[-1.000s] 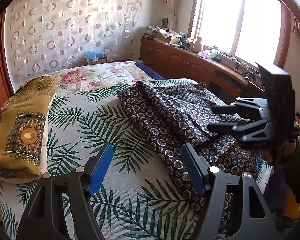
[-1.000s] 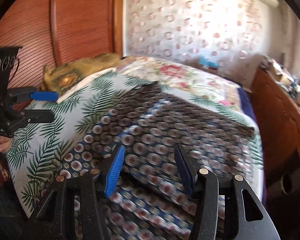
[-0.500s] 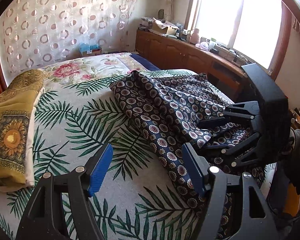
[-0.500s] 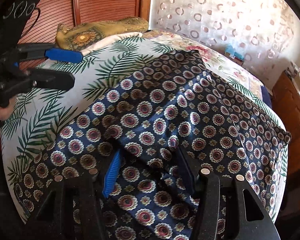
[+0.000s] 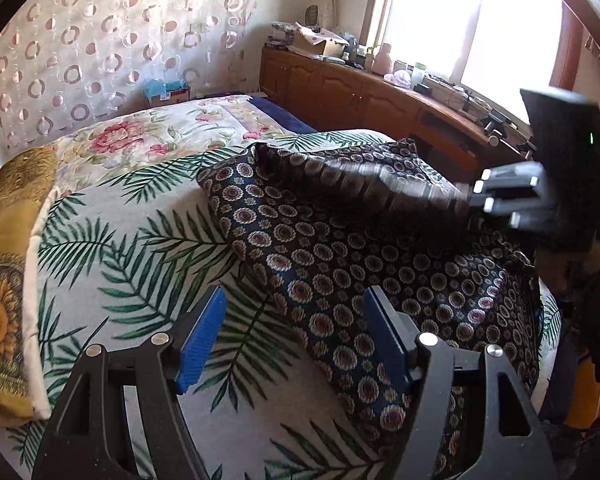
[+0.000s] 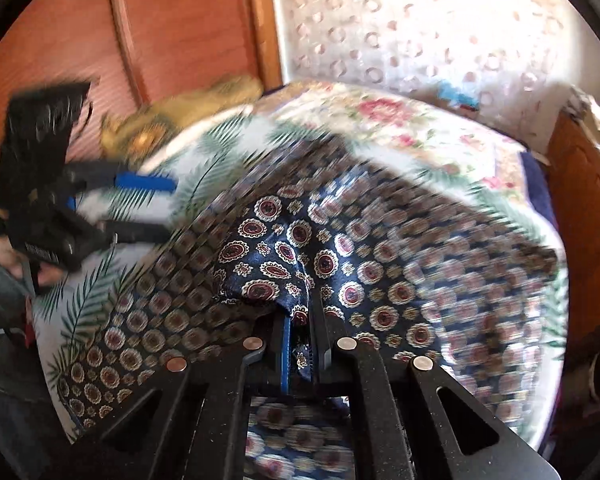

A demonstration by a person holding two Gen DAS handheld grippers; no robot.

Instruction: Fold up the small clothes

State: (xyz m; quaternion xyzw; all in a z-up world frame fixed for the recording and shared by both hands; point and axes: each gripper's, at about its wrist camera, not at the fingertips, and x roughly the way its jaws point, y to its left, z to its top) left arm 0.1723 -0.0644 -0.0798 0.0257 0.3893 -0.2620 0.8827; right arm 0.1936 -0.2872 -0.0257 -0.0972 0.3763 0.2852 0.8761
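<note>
A navy garment with round medallion print (image 5: 340, 256) lies spread on the bed; it also fills the right wrist view (image 6: 380, 264). My right gripper (image 6: 302, 344) is shut on a fold of this garment and lifts it; in the left wrist view it shows at the right (image 5: 476, 196), pulling a raised, blurred flap. My left gripper (image 5: 292, 340) is open and empty, hovering over the garment's near left edge; it also shows at the left of the right wrist view (image 6: 156, 208).
The bed has a palm-leaf cover (image 5: 140, 264) and a floral quilt (image 5: 140, 136) further back. A gold sunflower-print cloth (image 5: 4, 280) lies at the left edge. A wooden cabinet (image 5: 360, 96) with clutter runs under the window.
My right gripper has closed on a fold of the garment and raised it. The left gripper stayed open and shifted slightly.
</note>
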